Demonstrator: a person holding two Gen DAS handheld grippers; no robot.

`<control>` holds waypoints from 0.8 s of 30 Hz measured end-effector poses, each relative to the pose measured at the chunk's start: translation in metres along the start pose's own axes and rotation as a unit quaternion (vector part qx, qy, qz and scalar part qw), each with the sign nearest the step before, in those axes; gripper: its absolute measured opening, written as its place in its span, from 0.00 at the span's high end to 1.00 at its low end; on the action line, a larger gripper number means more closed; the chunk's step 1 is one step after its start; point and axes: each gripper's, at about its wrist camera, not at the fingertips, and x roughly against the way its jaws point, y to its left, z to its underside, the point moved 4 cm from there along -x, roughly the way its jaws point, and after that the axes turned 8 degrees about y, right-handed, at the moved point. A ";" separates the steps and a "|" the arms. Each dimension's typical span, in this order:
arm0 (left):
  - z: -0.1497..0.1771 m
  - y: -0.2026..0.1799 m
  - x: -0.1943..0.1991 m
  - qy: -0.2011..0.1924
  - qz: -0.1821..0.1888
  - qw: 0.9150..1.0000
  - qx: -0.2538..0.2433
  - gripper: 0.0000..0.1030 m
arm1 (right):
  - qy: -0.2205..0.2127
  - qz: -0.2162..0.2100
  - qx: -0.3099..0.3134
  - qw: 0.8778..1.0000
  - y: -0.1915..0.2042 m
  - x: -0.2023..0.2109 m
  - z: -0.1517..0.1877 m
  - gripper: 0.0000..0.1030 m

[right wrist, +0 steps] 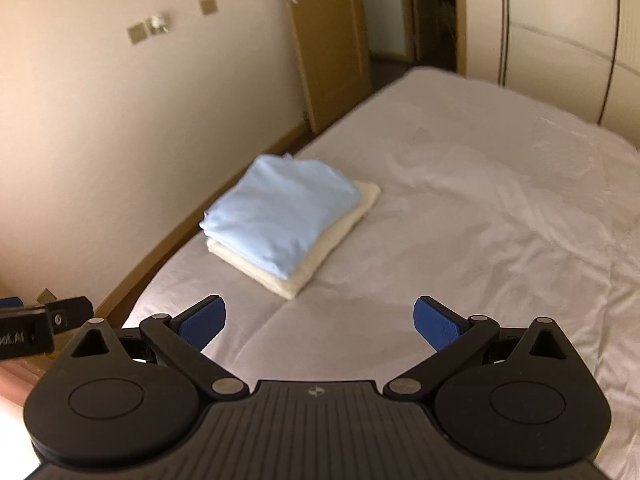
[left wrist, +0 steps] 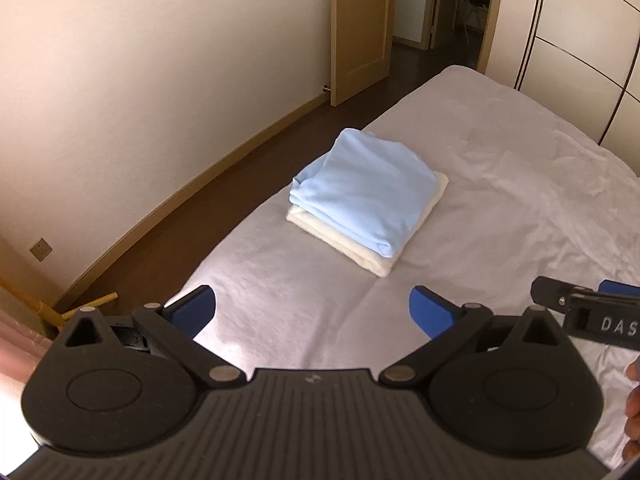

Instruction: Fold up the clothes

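1. Left gripper [left wrist: 312, 312]: jaws spread wide, nothing between the blue pads, poised above bare sheet.
2. Right gripper [right wrist: 320, 320]: likewise spread wide and empty, angled down at the bed [right wrist: 500, 220].
3. Both tools side by side, each showing at the edge of the other's view; neither touching cloth.
4. Light blue garment [left wrist: 360, 196]: folded, lying on top of a folded cream garment [left wrist: 384, 264]; the pair stacked near the bed's left edge, ahead of both grippers and well apart from them.
5. No unfolded clothing visible anywhere on the sheet; folding judged complete or nearly so, with the step in hand probably a release and retreat from the stack.
6. To do it well: keep jaws wide while drawing away, lift clear rather than dragging low, avoid snagging the blue top layer or the rumpled sheet.
7. Cream edge juts out at the near corner; worth squaring only if a light nudge will do, without toppling the stack.
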 end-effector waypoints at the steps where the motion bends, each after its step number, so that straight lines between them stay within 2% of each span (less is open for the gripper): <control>1: -0.004 0.004 -0.003 0.001 0.001 1.000 -0.003 0.01 | 0.003 0.003 -0.004 1.000 0.003 -0.002 -0.003 0.00; 12: -0.051 0.027 -0.036 0.015 0.023 0.999 -0.028 0.01 | 0.007 0.031 -0.031 0.999 0.034 -0.024 -0.035 0.00; 24: -0.079 0.027 -0.080 0.039 0.030 0.998 -0.051 0.01 | 0.038 0.047 -0.048 0.997 0.042 -0.067 -0.061 0.00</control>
